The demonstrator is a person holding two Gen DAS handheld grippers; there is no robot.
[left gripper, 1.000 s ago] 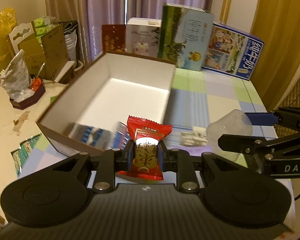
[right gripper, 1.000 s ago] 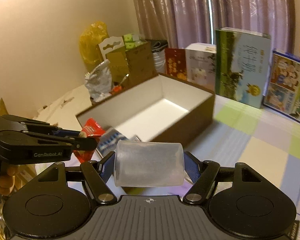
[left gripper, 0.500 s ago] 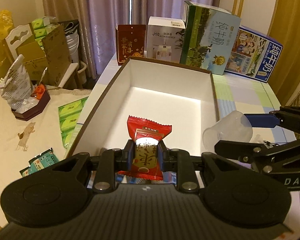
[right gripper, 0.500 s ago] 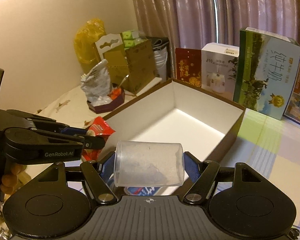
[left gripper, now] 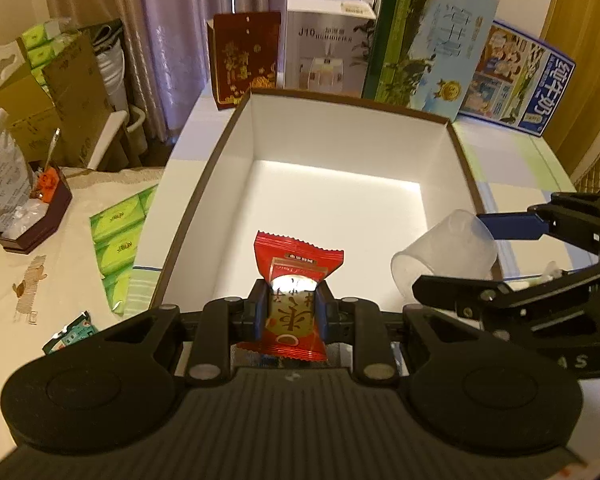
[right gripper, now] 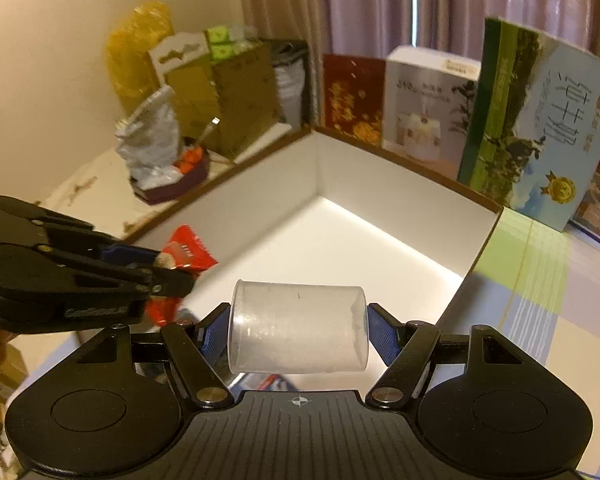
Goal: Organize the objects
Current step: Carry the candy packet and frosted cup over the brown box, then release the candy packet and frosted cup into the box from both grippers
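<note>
L tool [left gripper: 292, 312] grips candy [left gripper: 296, 280]; R tool [right gripper: 298, 334] grips cup [right gripper: 298, 330].

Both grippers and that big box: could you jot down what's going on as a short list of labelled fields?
left gripper: shut on red candy packet, above the box's near end
right gripper: shut on clear plastic cup, lying sideways
box: open, white inside, brown rim, nothing visible inside
behind box: red card, white carton, milk cartons

Dim, warm indoor light with heavy fisheye bending.
The white box floor [left gripper: 332, 200] glows brightest, its near walls shaded; edges curve, corners vignette black, right-view background slightly blurred.
</note>
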